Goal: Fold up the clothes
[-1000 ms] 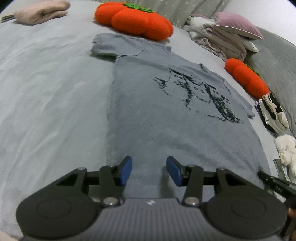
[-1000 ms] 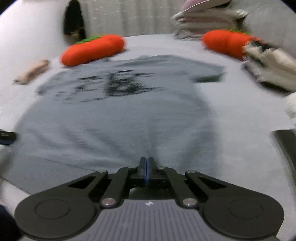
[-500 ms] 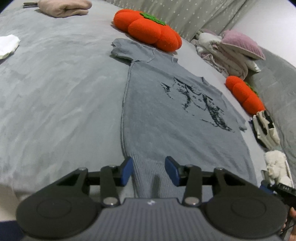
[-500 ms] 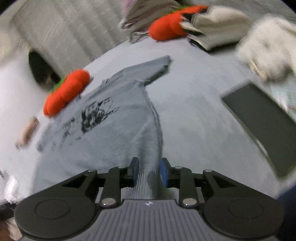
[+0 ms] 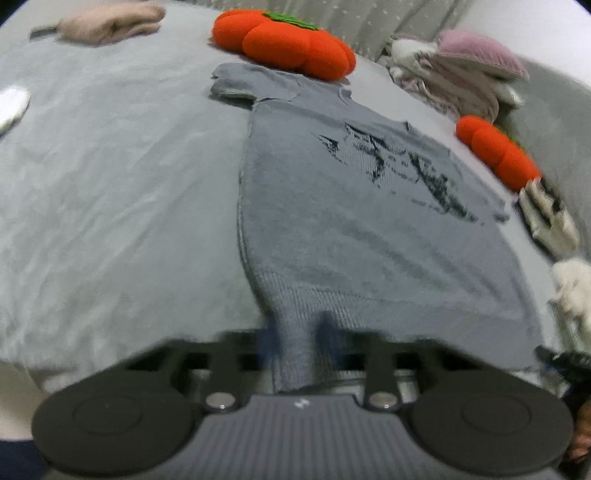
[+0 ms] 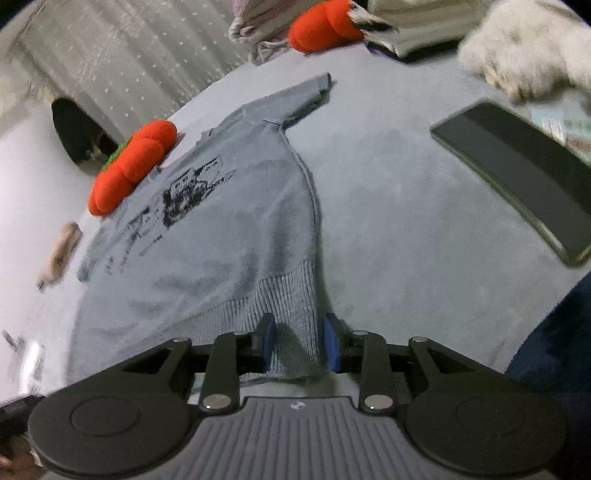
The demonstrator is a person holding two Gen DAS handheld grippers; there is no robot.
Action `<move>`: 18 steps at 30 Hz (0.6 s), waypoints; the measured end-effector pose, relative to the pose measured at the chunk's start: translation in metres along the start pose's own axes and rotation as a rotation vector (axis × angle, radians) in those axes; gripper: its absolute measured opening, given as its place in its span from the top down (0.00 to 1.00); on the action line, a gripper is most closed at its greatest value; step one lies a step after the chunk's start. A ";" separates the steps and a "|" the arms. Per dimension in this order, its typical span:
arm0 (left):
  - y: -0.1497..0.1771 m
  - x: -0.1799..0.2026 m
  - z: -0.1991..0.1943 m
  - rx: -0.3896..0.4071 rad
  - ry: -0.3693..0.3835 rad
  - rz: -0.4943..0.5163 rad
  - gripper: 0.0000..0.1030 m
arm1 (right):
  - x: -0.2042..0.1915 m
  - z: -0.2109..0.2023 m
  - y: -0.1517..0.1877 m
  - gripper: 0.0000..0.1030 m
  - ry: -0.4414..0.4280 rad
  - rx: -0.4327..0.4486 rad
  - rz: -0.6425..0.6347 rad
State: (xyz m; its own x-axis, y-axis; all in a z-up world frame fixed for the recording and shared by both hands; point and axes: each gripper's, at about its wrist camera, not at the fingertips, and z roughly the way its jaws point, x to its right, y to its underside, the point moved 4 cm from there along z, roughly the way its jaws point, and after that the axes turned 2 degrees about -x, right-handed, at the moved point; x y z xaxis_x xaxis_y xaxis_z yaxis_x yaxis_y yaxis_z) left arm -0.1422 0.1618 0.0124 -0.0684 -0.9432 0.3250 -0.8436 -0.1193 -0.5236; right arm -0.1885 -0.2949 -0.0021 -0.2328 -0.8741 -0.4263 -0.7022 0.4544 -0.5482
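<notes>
A grey-blue knit sweater (image 5: 351, 221) with a dark print lies flat on the grey bed, its ribbed hem nearest to me. In the left wrist view my left gripper (image 5: 295, 339) is blurred and shut on the hem near its left corner, and the fabric bunches up between the fingers. In the right wrist view the sweater (image 6: 221, 240) runs away to the upper left. My right gripper (image 6: 299, 343) straddles the hem's right corner. Its jaws are closing with the ribbed cloth between the blue pads (image 6: 267, 343), and a thin gap still shows at the right pad.
Two orange pumpkin cushions (image 5: 284, 40) (image 5: 495, 155) lie past the sweater, with a pile of clothes (image 5: 461, 74) behind. A pink folded garment (image 5: 110, 22) sits far left. A dark flat slab (image 6: 517, 173) and a white fluffy item (image 6: 524, 48) lie right of the sweater.
The left jaws have closed on the hem. The right gripper rolled and shifted to the hem's right corner. Its jaws went from shut to parted around the cloth.
</notes>
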 end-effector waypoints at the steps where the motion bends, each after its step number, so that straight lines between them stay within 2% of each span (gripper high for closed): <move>1: 0.000 0.001 0.001 0.000 -0.006 0.003 0.92 | -0.003 -0.001 0.001 0.92 0.026 0.011 -0.025; 6: -0.003 -0.005 -0.015 0.062 -0.011 -0.033 0.92 | -0.006 -0.023 -0.006 0.93 0.100 0.119 -0.057; 9: -0.003 -0.008 -0.024 0.077 -0.021 -0.029 0.92 | -0.013 -0.039 -0.008 0.93 0.094 0.138 -0.082; 14: -0.004 -0.019 -0.028 0.079 -0.077 -0.032 0.92 | -0.030 -0.036 0.001 0.93 0.115 0.084 -0.155; 18: -0.004 -0.020 -0.027 0.075 -0.125 0.004 0.92 | -0.024 -0.018 0.011 0.94 0.165 0.024 -0.173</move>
State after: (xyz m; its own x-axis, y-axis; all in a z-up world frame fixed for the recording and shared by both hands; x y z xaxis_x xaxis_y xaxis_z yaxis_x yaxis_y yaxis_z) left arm -0.1522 0.1893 0.0292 -0.0009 -0.9744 0.2247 -0.8010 -0.1338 -0.5834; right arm -0.2026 -0.2724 0.0155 -0.2187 -0.9547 -0.2019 -0.7252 0.2975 -0.6209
